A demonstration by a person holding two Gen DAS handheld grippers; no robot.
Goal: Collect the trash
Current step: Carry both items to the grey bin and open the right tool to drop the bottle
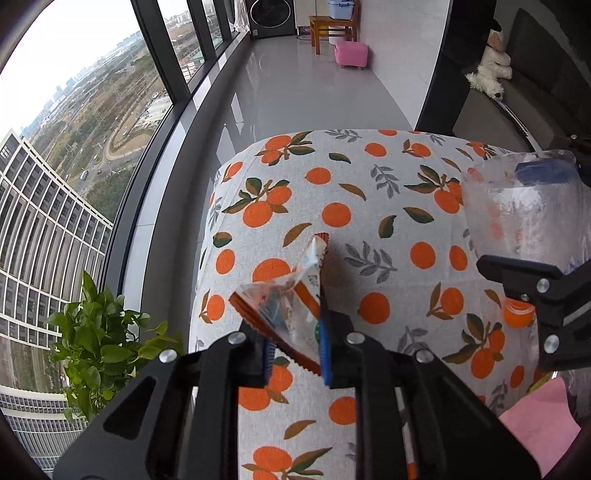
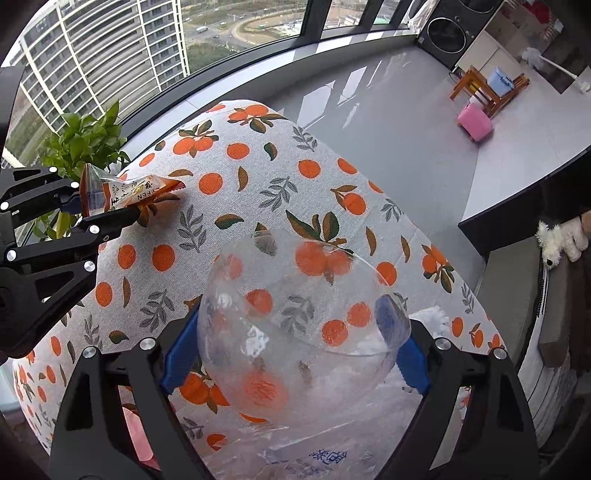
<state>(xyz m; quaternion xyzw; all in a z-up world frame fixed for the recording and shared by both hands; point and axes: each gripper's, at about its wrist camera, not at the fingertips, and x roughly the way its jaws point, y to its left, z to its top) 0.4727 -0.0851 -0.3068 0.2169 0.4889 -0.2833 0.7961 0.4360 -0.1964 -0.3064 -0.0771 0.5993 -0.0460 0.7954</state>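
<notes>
Pinching an orange snack wrapper (image 1: 291, 295) between its blue pads (image 1: 325, 354), the left claw (image 1: 295, 358) is clenched on the trash just above the desk (image 1: 369, 221), which is wearing a cloth printed with oranges and leaves. In the left wrist view the wrapper is standing up from the pads, its serrated edge showing and its crumpled tip pointing away toward the middle of the cloth. In the right wrist view the same wrapper (image 2: 125, 192) is sticking out sideways from the left claw (image 2: 79, 206) near the desk's far left corner, its free end hanging just over the cloth; whether it is touching the fabric is not clear.

Gripping a clear plastic bag (image 2: 303, 332), the right claw (image 2: 295, 350) is spread wide, with its blue pads (image 2: 181, 350) pressing against the bag's sides so that the mouth is gaping upward. The cloth pattern is showing through the film. More crumpled plastic with blue print is lying below the bag at the bottom of the view. From the left wrist the bag (image 1: 524, 210) is sitting at the right, well apart from the wrapper, with one black finger of the right claw (image 1: 535, 280) crossing in front of it.

A leafy plant (image 1: 99, 343) is standing beside the desk by the window (image 1: 92, 147). Farther off, a pink stool (image 1: 351, 53) is resting on the grey floor near a wooden chair (image 1: 332, 26).
</notes>
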